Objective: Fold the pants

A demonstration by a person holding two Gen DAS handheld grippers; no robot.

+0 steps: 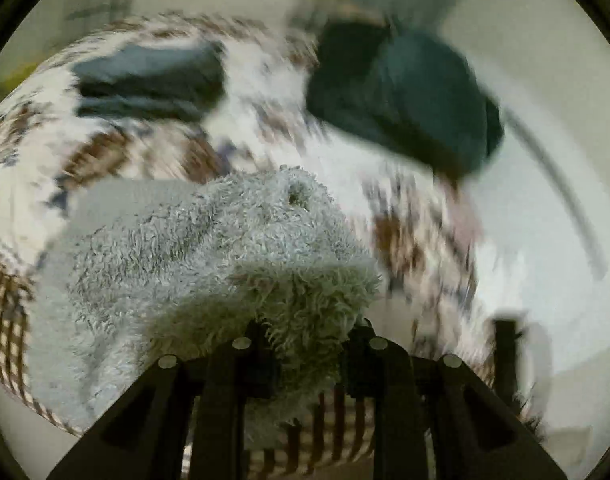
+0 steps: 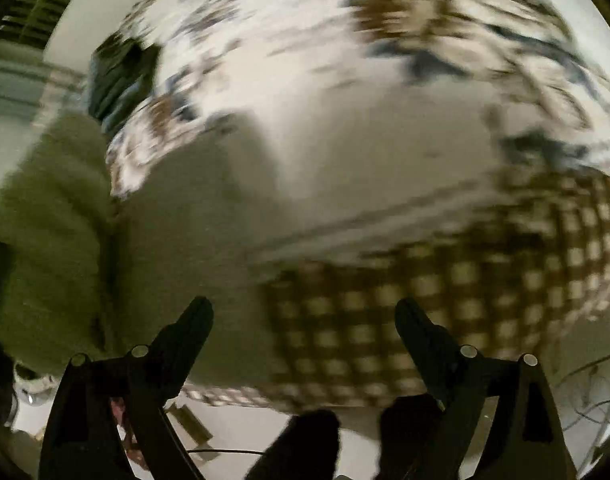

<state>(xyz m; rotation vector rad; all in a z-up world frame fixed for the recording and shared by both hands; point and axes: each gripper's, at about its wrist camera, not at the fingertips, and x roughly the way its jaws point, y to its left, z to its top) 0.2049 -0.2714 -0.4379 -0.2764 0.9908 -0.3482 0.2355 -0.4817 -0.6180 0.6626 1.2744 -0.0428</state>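
The pants (image 1: 209,248) are pale, fluffy fleece, lying on a patterned bedspread (image 1: 265,88). My left gripper (image 1: 309,344) is shut on a bunched edge of the pants, which bulge up between and over its fingers. In the right wrist view the same fleece (image 2: 45,232) shows as a blurred greenish mass at the left. My right gripper (image 2: 305,316) is open and empty, over the checked border of the bedspread (image 2: 445,288), to the right of the pants.
A folded dark garment (image 1: 153,80) lies at the back left of the bed and a dark green heap (image 1: 405,96) at the back right. The dark garment also shows in the right wrist view (image 2: 121,76). The floor (image 2: 241,428) with small clutter lies below the bed edge.
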